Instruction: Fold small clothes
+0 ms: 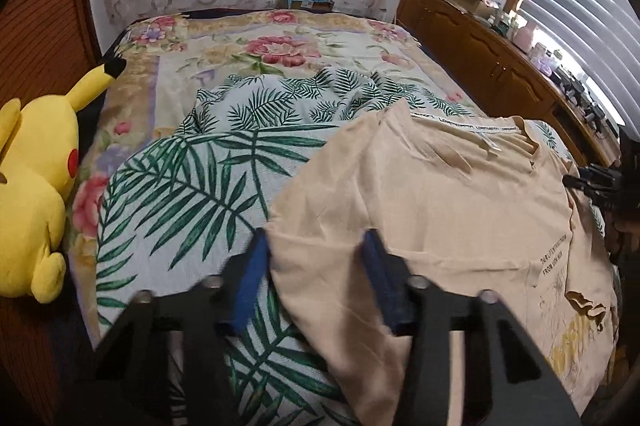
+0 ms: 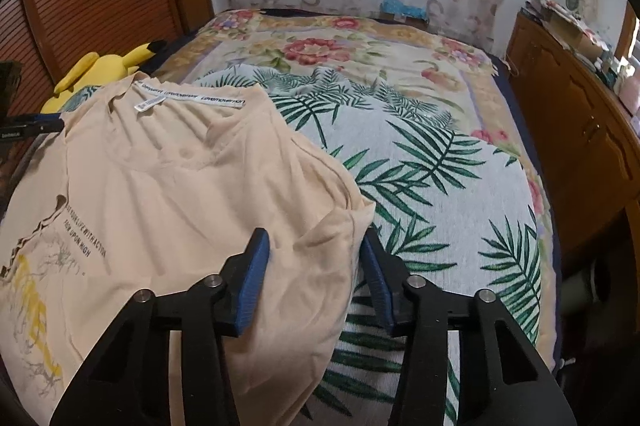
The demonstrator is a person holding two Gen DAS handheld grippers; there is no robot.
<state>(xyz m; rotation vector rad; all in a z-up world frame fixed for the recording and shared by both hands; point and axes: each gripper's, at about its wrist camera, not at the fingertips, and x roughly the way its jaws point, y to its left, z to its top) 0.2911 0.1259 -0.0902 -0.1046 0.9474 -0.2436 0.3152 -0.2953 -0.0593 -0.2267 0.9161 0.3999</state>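
The beige T-shirt (image 2: pixel 168 193) lay spread on the bed (image 2: pixel 440 226), not yet folded, while both grippers' jaws stood apart around its two side edges.

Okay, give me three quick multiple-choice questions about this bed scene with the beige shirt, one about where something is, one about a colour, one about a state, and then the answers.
1. Where does the yellow plush toy lie?
A. on top of the beige T-shirt
B. at the bed's edge beside the slatted wooden door
C. on the wooden cabinet

2. What colour are the gripper pads?
A. red
B. white
C. blue

3. How does the beige T-shirt lie?
A. spread on the palm-leaf cloth, printed side up, neck label showing
B. rolled into a tight ball
C. hanging on a hanger

Answers: 1 B, the toy sits by the door, apart from the shirt. 2 C, the pads on both the left gripper and the right gripper are blue. 3 A, the lettering and collar tape face up.
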